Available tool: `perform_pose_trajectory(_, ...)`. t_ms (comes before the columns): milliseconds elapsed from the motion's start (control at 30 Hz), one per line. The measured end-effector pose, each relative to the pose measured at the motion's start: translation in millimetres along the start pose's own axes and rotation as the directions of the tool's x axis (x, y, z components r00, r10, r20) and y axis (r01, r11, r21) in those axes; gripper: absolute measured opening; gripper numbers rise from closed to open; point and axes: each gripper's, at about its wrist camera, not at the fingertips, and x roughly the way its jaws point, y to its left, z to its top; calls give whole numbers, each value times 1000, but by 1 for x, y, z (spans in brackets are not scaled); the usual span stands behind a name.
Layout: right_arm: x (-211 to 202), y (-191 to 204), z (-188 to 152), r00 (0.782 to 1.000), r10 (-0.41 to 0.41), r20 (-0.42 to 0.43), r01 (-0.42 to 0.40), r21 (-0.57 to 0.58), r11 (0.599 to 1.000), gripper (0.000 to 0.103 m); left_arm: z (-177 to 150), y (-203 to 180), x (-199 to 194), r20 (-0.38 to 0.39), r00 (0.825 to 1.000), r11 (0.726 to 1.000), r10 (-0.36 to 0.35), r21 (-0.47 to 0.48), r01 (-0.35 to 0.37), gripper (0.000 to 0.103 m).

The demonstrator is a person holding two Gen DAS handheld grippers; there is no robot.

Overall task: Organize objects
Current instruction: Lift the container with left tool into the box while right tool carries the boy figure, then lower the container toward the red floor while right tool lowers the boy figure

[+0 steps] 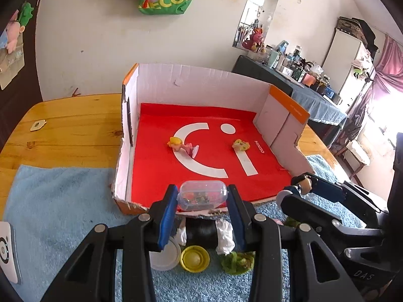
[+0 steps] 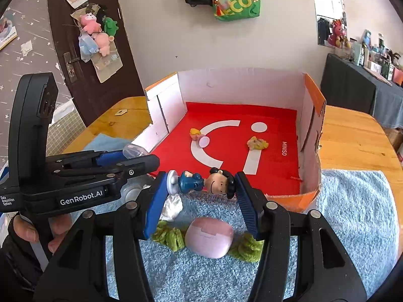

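Left tool (image 1: 202, 196) clamps a clear plastic capsule (image 1: 202, 194) at the near edge of the open red-floored cardboard box (image 1: 191, 85); right tool (image 2: 201, 185) clamps a blue-suited, black-haired figurine (image 2: 206, 181) sideways above the pink oval case (image 2: 209, 236) on the blue towel (image 2: 352, 214).

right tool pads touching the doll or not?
Touching. Right wrist view: the right tool clamps the doll, base on one pad, hair on the other.

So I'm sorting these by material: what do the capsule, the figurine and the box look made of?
Capsule: clear, glossy hard plastic; contents show through.
Figurine: smooth painted plastic or vinyl, probably, going by the even colours and slight sheen.
Box: corrugated cardboard, matte white inside, torn fuzzy edges, with a red printed sheet on the floor.
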Motion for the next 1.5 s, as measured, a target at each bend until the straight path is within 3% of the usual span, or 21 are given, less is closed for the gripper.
perform_pose_trajectory(567, 39, -20, 18, 994, -9, -107, 12, 29, 1000, 52, 18, 14, 42, -106, 994, 1000, -3, -24, 0, 42)
perform_pose_trajectory(1500, 93, -51, 35, 979, -68, -194, 74, 25, 997, 52, 48, 25, 99, -187, 982, 999, 28, -13, -30, 42)
